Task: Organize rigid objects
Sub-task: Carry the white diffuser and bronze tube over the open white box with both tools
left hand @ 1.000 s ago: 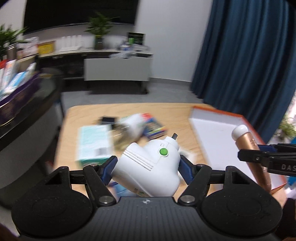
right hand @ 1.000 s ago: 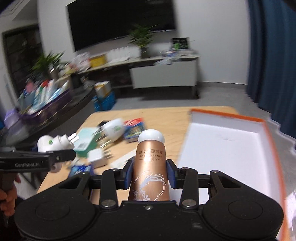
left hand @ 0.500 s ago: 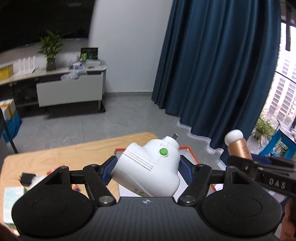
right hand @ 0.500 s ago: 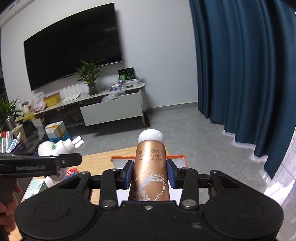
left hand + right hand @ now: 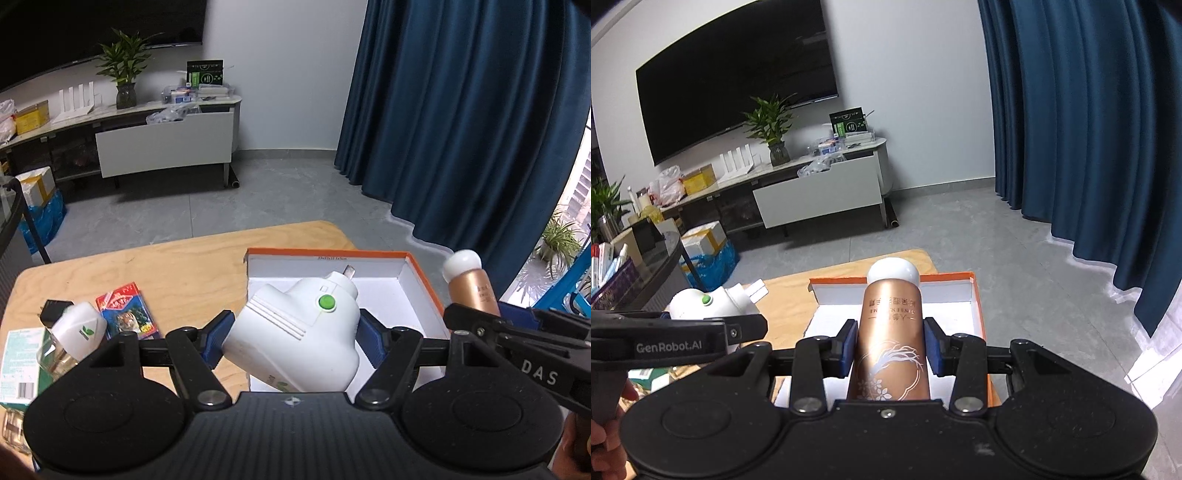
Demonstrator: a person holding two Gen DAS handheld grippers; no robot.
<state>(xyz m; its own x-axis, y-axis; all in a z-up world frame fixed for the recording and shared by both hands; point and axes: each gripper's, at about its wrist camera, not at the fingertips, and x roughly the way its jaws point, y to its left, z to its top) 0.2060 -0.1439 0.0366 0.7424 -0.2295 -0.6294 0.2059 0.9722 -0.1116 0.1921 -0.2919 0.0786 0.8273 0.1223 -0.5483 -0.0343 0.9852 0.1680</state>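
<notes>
Two grippers loaded | left gripper [image 5: 291,341] clamps white plug-in device [image 5: 295,339] | right gripper [image 5: 891,349] clamps copper bottle [image 5: 892,339] | orange-rimmed box [image 5: 421,273] beyond both fingertips

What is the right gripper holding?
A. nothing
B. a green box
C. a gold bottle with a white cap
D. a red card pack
C: in the right wrist view the right gripper has its jaws pressed on both sides of the gold bottle, whose round white cap points toward the orange-rimmed box.
</notes>
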